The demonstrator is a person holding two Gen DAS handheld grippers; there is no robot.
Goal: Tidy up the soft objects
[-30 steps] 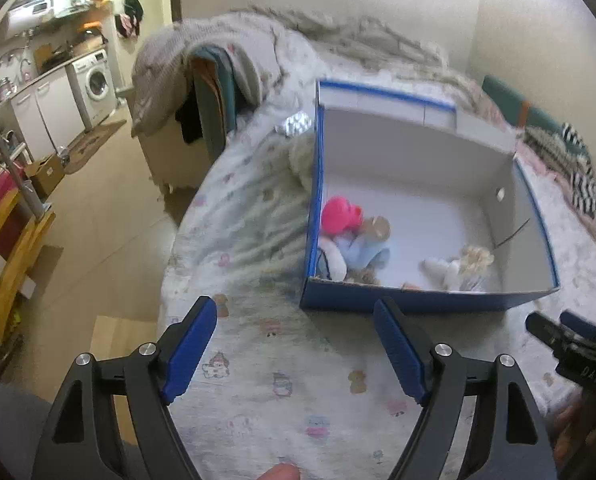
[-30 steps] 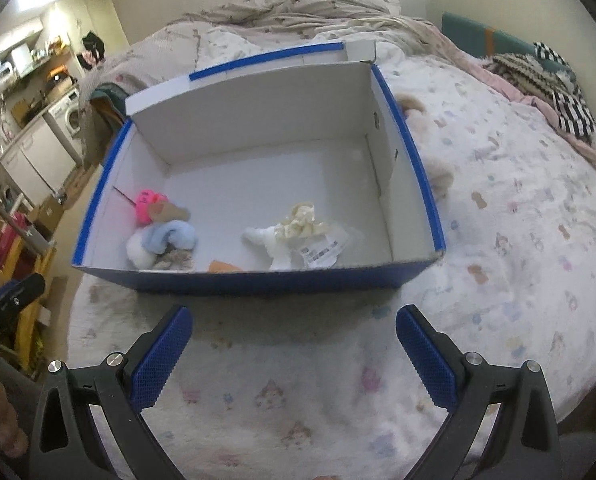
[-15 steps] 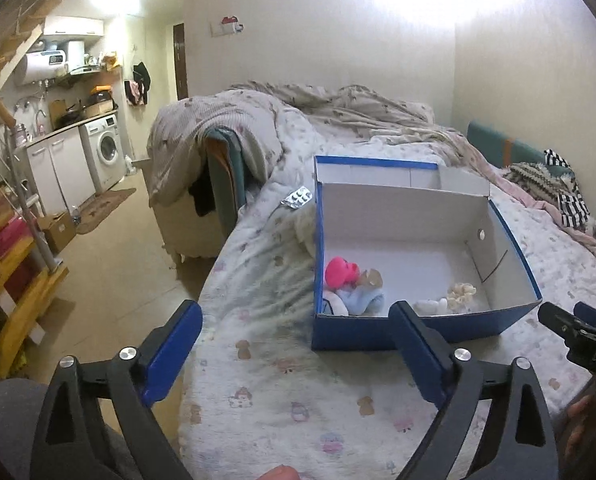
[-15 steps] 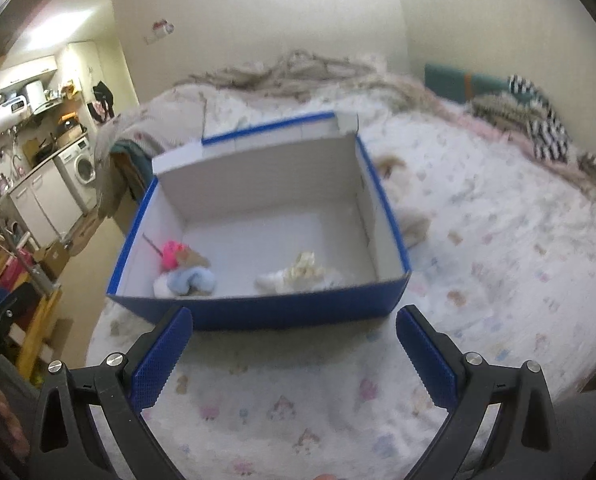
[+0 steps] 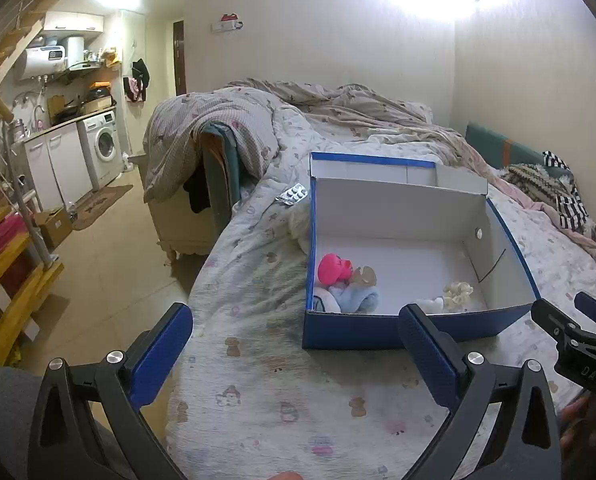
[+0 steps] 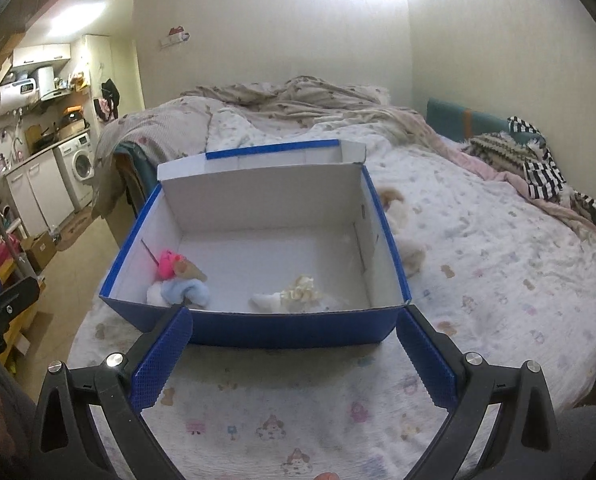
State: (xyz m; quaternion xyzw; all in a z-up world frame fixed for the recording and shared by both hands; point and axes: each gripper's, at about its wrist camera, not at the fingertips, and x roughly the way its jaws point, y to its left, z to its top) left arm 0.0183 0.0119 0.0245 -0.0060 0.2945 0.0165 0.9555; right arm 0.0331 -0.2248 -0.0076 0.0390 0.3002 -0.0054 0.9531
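A blue cardboard box (image 5: 350,330) with a white inside stands open on the bed; it also shows in the right wrist view (image 6: 281,330). Inside lie a pink soft toy (image 5: 332,268) (image 6: 165,262), a light blue cloth (image 5: 358,298) (image 6: 187,292) and a cream scrunchie (image 5: 458,290) (image 6: 300,290). My left gripper (image 5: 295,350) is open and empty, in front of the box and to its left. My right gripper (image 6: 293,356) is open and empty, just in front of the box. A beige plush toy (image 6: 404,236) lies on the sheet right of the box.
A patterned bed sheet (image 6: 498,264) covers the bed, with a rumpled duvet (image 5: 338,108) at the back. A pill blister pack (image 5: 293,194) lies left of the box. Striped clothes (image 6: 538,168) lie at the right. The floor and a washing machine (image 5: 101,148) are to the left.
Both grippers have pulled back and tilted up, so the box looks smaller and farther and more of the room shows. Both stayed open and empty.
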